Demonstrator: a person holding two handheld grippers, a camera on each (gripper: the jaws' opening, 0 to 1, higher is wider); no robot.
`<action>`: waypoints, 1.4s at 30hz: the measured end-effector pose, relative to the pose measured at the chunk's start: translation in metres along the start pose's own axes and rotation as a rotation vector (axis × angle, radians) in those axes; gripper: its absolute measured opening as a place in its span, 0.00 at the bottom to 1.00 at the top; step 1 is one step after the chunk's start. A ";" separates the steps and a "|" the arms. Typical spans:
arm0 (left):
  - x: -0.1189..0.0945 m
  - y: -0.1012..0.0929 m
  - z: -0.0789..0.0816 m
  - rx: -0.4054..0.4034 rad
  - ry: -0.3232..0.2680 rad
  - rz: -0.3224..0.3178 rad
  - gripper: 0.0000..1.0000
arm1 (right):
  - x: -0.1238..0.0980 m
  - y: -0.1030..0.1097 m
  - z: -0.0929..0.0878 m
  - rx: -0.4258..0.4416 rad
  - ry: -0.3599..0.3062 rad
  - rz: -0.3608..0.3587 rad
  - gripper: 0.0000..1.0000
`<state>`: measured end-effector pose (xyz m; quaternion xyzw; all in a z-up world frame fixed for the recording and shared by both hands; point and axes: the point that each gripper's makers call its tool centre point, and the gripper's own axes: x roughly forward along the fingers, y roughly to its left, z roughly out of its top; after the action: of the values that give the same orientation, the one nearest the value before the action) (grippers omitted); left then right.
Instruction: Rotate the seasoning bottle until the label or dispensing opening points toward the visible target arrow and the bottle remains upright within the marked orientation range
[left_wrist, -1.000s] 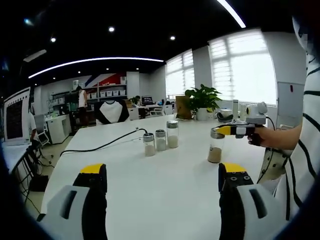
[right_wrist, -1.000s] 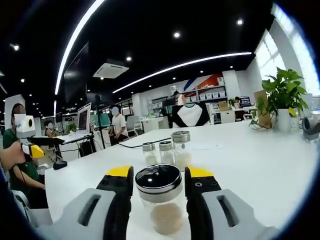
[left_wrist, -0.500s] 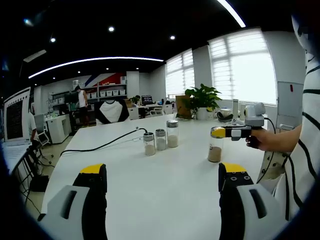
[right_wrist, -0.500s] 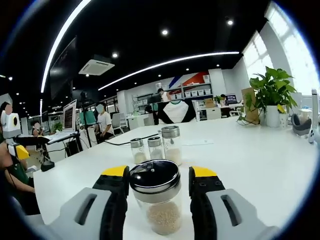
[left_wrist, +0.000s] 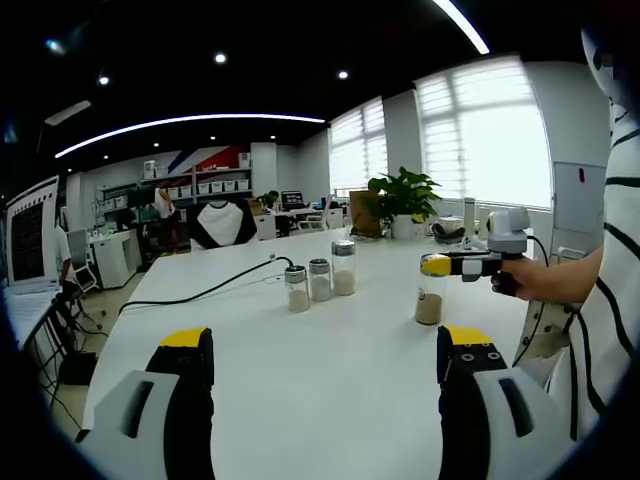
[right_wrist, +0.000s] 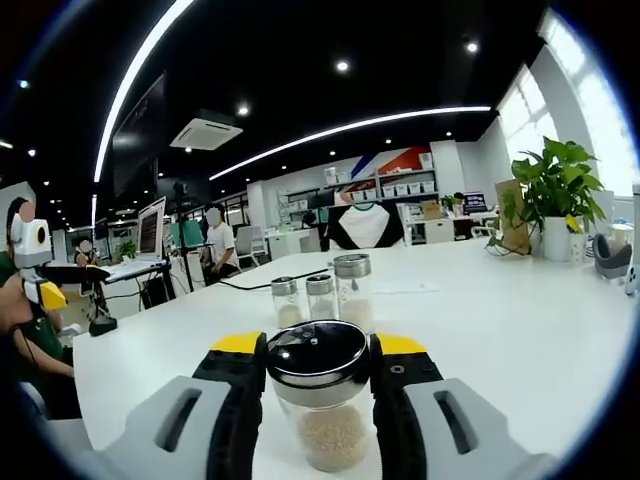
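Seasoning bottle (right_wrist: 322, 400) upright on white table (right_wrist: 520, 340), clamped at lid level between right gripper (right_wrist: 318, 362) jaws; pale granules in lower part. In left gripper view same bottle (left_wrist: 431, 296) sits right of centre, near table's right side, right gripper (left_wrist: 440, 264) closed on its cap, hand (left_wrist: 528, 277) behind.

Label, dispensing holes, target arrow: can't make out. Lid top dark and glossy, just reflections. Bottle base cut off by bottom of right gripper view.

Left gripper (left_wrist: 320, 355) jaws wide apart, holding nothing, above bare tabletop w/ lots of free room around.

Row of three jars (left_wrist: 319, 279) well apart from bottle, further back toward table centre; black cable (left_wrist: 200, 293) runs past them to the far left edge. Plant (left_wrist: 403, 198) near far edge.

Vs 0.5 s ago: right gripper view rolled slightly, bottle still gripped, approx same spot on table. Left gripper view unchanged.
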<state>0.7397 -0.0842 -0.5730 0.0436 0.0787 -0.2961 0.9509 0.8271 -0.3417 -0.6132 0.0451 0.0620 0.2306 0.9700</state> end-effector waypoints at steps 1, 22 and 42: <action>0.000 0.000 0.000 0.000 0.000 0.001 0.98 | 0.000 0.000 0.000 -0.001 0.001 0.007 0.40; -0.001 -0.002 -0.002 -0.005 0.003 0.005 0.97 | -0.001 0.003 -0.001 -0.035 0.014 0.161 0.40; -0.002 -0.003 -0.001 -0.002 0.002 0.005 0.97 | -0.003 0.008 -0.001 -0.052 0.029 0.394 0.39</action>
<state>0.7363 -0.0850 -0.5739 0.0431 0.0799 -0.2936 0.9516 0.8207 -0.3359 -0.6130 0.0278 0.0599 0.4181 0.9060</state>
